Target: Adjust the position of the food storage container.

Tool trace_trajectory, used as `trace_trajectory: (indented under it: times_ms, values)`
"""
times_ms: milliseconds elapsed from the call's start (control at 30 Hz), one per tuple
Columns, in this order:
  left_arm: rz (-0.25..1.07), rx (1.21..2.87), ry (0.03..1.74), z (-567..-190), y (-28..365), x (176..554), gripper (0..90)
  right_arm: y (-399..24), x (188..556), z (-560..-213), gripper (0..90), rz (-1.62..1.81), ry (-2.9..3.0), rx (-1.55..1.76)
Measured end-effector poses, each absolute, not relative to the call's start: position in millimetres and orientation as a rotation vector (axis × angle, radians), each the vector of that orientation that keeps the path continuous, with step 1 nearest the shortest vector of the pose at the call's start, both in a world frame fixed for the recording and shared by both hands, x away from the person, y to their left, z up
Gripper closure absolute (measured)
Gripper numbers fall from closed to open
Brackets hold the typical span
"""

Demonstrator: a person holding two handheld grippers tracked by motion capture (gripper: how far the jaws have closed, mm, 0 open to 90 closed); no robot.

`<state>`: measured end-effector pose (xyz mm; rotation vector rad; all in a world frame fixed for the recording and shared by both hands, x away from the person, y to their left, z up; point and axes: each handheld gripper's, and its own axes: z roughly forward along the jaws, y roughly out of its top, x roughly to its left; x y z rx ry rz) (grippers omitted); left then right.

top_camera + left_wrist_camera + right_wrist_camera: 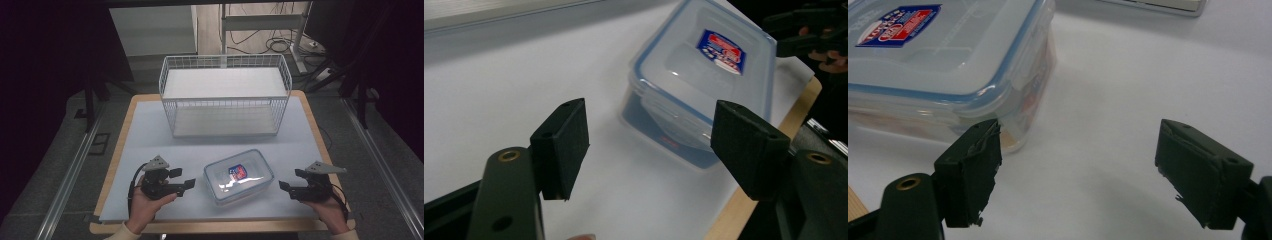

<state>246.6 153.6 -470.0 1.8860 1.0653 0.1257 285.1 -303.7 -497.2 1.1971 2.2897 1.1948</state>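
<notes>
Your work has barely begun: the clear rectangular plastic food box with the blue-rimmed snap lid and red-and-blue label point(238, 176) lies flat between your two grippers, untouched by either. Your left gripper point(182, 180) has its jaws spread with nothing between them, the box just ahead of its tips; your right gripper point(291, 181) is spread too, empty, with the box's near corner just beyond one jaw. As I judge it, the grasp, the lift and the carry all remain, likely toward the white wire basket with two shelves point(225, 94), which stands empty well beyond both grippers. Under everything is a white sheet point(150, 135) over a light wooden tabletop point(114, 165). Farther off, past the basket, cables point(280, 45) trail across the floor beside a metal frame leg.
</notes>
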Motion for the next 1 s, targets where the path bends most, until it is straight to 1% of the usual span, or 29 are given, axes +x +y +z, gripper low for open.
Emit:
trace_trajectory:
  times_ms: [200,267,333,367,467,500,533,567,600,633,733,1000]
  values:
    - [0.104,1.900,1.035,-465,139,240,32.7,-305,287,-500,19.4,1.182,2.299,1.203]
    - [0.088,1.909,1.016,-462,133,238,35.8,-305,287,-501,19.5,1.185,2.305,1.198]
    - [0.070,1.921,0.992,-460,126,235,43.9,-306,287,-501,19.6,1.187,2.299,1.204]
    - [0.059,1.932,0.970,-460,122,234,43.9,-306,287,-501,19.6,1.189,2.298,1.205]
    - [0.024,1.952,0.921,-460,112,228,62.9,-307,287,-500,19.7,1.190,2.290,1.210]
    - [-0.002,1.971,0.886,-461,105,224,73.5,-307,287,-500,19.7,1.188,2.288,1.214]
    - [-0.002,1.971,0.886,-461,105,224,78.4,-307,287,-500,19.7,1.188,2.288,1.214]
    - [-0.022,1.988,0.861,-463,100,222,78.4,-306,287,-500,19.7,1.186,2.288,1.213]
    - [-0.041,2.009,0.834,-464,93,219,84.4,-306,287,-500,19.7,1.186,2.287,1.214]
    - [-0.050,2.020,0.817,-465,89,217,86.4,-306,287,-500,19.6,1.187,2.286,1.217]
    - [-0.071,2.050,0.785,-469,81,214,89.5,-306,288,-501,19.7,1.183,2.287,1.218]
    - [-0.104,2.122,0.758,-483,67,209,89.8,-308,288,-501,19.8,1.177,2.279,1.225]
